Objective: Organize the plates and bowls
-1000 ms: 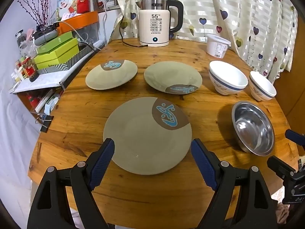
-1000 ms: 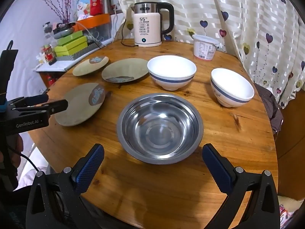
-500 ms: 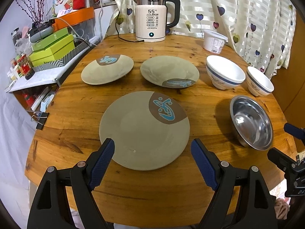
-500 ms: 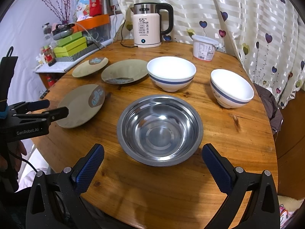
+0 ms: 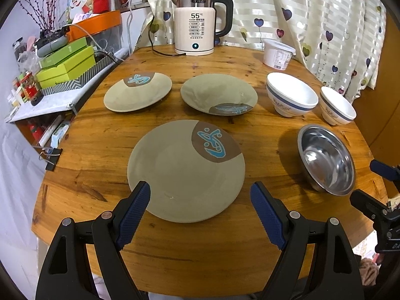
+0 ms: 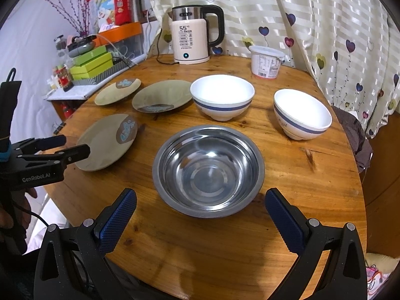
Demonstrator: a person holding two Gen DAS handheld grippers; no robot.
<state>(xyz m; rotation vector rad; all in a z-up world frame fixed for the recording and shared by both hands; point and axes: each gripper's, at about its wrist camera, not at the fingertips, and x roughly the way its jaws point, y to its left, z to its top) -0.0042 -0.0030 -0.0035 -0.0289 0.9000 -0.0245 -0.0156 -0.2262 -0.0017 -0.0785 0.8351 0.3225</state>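
Wooden surface (image 5: 105,147): round, carries all the dishes.
Large plate (image 5: 186,175): olive, brown patch with blue mark, near the front edge, left of centre.
Two smaller plates: one (image 5: 137,92) toward the left edge, one (image 5: 218,93) mid-surface, apart from each other.
White bowls: bigger one (image 6: 222,96) just right of the middle plate, smaller one (image 6: 302,113) near the right edge.
Steel bowl (image 6: 208,170): empty, by the front edge, right of the large plate.
Kettle (image 5: 197,22): at the far edge.
Left gripper (image 5: 200,192): jaws spread wide, holding nothing, over the large plate's near rim.
Right gripper (image 6: 201,200): jaws spread wide, empty, flanking the steel bowl's near rim.
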